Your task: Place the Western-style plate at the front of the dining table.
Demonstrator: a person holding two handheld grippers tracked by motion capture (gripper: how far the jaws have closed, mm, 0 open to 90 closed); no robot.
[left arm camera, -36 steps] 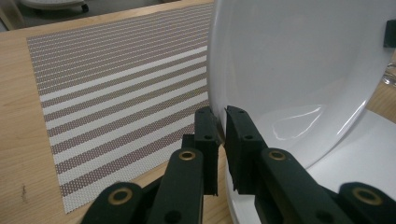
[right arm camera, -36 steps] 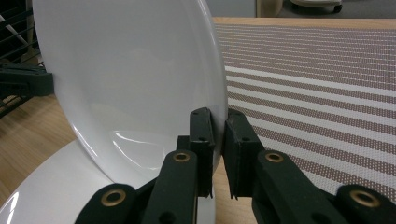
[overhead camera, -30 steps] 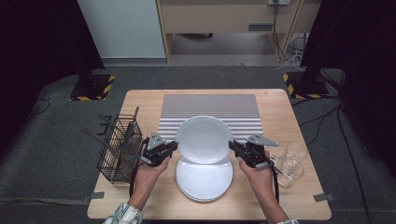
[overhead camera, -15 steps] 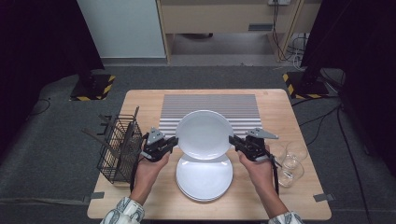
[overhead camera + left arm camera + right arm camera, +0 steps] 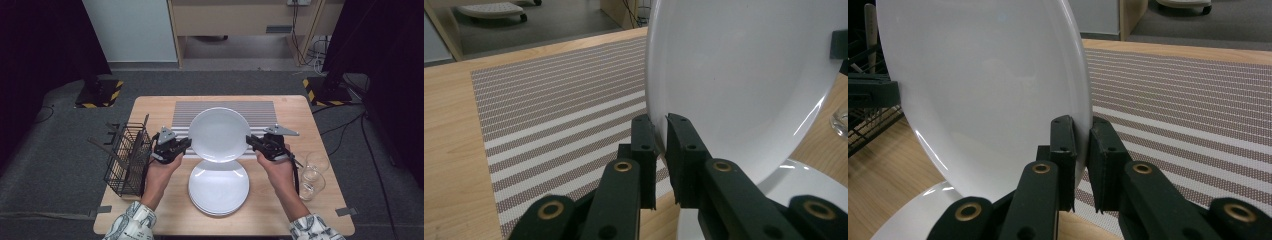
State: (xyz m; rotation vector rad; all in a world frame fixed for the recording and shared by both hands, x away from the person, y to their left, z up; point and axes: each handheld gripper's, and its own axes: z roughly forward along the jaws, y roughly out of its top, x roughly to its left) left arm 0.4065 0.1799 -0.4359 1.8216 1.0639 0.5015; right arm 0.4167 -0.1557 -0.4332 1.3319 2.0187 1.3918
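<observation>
Clamping opposite rim edges, left gripper (image 5: 186,143) and right gripper (image 5: 250,141) hold white plate (image 5: 218,134) above plate stack (image 5: 218,190), apparently clear of it.

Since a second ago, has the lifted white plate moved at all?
Yes. In the high view the lifted plate has shifted farther up over the striped placemat, away from the stack of plates, gripped at opposite rims by the left gripper and right gripper.

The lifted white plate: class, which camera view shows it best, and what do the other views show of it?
The high view: the whole lifted plate shows, above the plate stack. The left gripper view shows part of its face; the right gripper view shows much of it, with its rim clamped.
</observation>
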